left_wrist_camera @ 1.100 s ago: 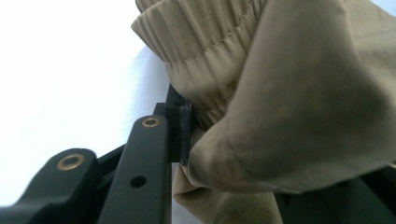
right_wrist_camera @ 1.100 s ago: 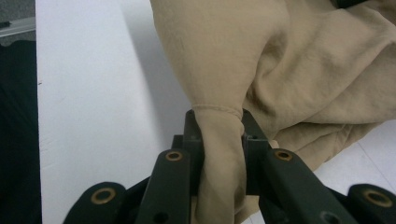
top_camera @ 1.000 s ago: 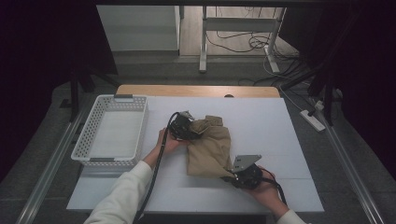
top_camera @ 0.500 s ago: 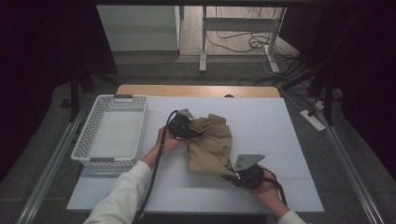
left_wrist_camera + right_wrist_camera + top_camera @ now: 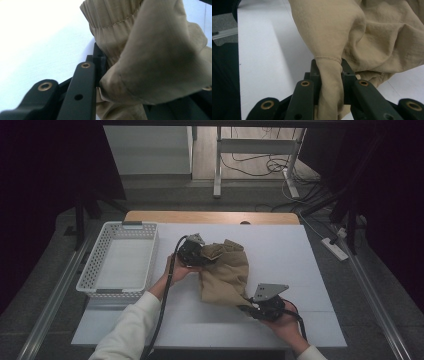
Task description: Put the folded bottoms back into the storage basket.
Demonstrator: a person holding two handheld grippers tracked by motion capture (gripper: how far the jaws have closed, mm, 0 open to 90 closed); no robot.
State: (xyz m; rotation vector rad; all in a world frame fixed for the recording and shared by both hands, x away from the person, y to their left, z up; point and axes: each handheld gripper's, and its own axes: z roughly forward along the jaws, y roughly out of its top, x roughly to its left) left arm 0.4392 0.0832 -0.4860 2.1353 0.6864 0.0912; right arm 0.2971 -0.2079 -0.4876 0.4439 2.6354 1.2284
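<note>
A tan cloth garment (image 5: 227, 272) with an elastic band (image 5: 110, 23) hangs bunched over the white table (image 5: 280, 247), held at two ends. My left gripper (image 5: 202, 254) is shut on its upper left part, the fabric (image 5: 155, 67) draping over the jaws. My right gripper (image 5: 250, 306), near the table's front right, is shut on a folded edge of the cloth (image 5: 329, 82) pinched between both jaws. The garment (image 5: 374, 32) bulges up and away behind that pinch.
A white perforated basket (image 5: 120, 262) stands empty at the table's left side. A wooden strip (image 5: 210, 216) runs along the far edge. Black cables trail from both grippers toward the person's arms. Cables and a power strip (image 5: 336, 248) lie on the floor beyond.
The cloth has been lifted and bunched between the grippers; its upper part has risen and puffed out to the right. Both hands have shifted only slightly.
</note>
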